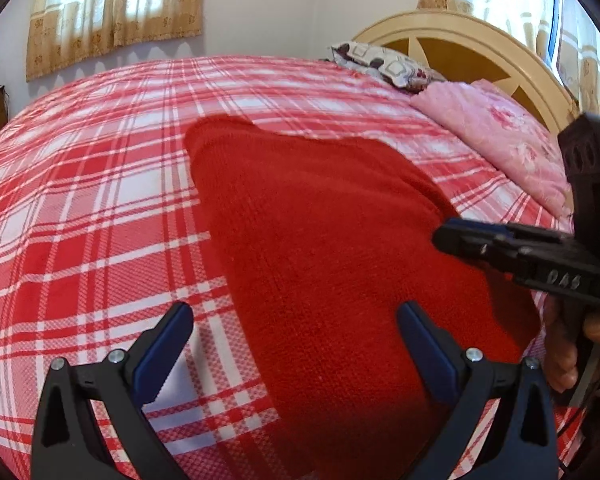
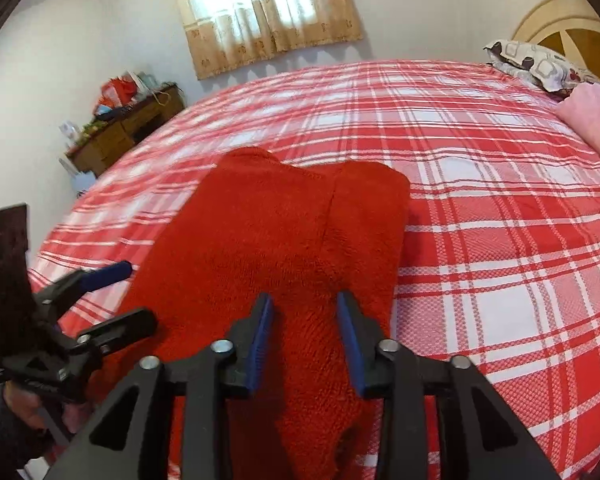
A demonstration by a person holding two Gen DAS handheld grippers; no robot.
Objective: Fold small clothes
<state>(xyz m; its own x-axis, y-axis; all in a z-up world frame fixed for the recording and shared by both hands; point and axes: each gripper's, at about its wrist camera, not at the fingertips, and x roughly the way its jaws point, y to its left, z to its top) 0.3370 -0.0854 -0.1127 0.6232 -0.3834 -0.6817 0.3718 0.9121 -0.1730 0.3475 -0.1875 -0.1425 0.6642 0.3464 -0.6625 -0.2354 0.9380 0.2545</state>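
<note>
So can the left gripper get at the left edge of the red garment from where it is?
Probably yes: the left gripper is open, straddling the red garment's left edge on the plaid bedspread, with nothing between.

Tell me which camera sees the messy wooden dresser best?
The right wrist view. There the wooden dresser stands against the wall beyond the checked bed, with clutter piled on its top. The left wrist view shows only a dark sliver of furniture at its far left edge, too little to tell whether it is the same dresser.
</note>
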